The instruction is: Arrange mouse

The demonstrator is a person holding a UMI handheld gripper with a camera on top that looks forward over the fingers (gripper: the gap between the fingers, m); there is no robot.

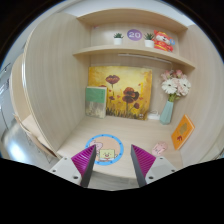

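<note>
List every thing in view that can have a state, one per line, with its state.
gripper: fingers open, nothing between them.
round blue mouse pad: flat on the desk, just ahead of the fingers, nothing on it.
flower vase: upright, holding flowers.
flower painting: leaning upright against the back wall.
orange book: propped on edge, tilted.
shelf plants: upright on the upper shelf.

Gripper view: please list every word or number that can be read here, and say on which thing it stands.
"20": on the round purple sign on the upper shelf.
Red box beside it: print too small to read.
Orange card near the vase: nothing readable.
The gripper is open.
</note>
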